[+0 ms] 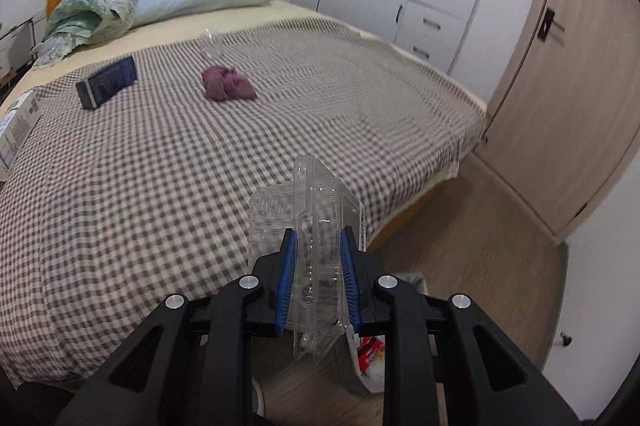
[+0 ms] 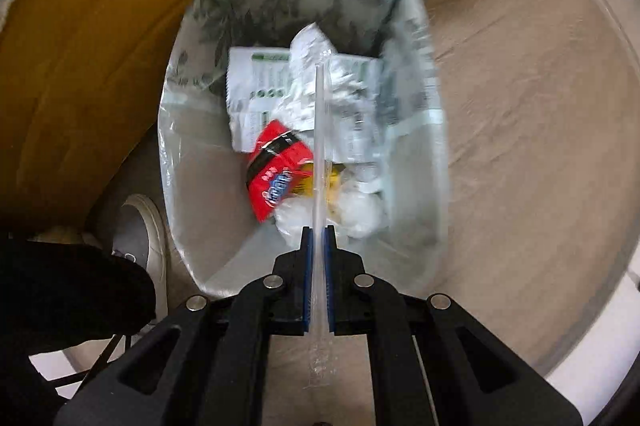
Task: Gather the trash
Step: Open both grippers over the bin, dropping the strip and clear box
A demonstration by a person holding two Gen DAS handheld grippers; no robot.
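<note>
Trash is in both your grippers — you're at the drop-off step. Your right gripper [image 2: 319,232] points straight down over the lined bin [image 2: 424,129], its jaws pinched nearly together on a thin clear plastic strip [image 2: 320,129] that hangs above the bin's middle. Already inside: a red snack wrapper [image 2: 276,169], a white printed package [image 2: 256,93] and crumpled plastic. Your left gripper [image 1: 318,246] is clamped on a clear clamshell container [image 1: 316,209], held off the near right corner of the bed [image 1: 160,153], with the bin partly visible below it.

Next move, as I read it: open the right jaws so the strip falls in, then swing the left across over the bin and release — the clamshell is bulky and could catch on the rim.

Still on the bed, far side: a clear cup [image 1: 214,43], a purple crumpled wad [image 1: 228,83], a dark blue packet [image 1: 108,81].
</note>
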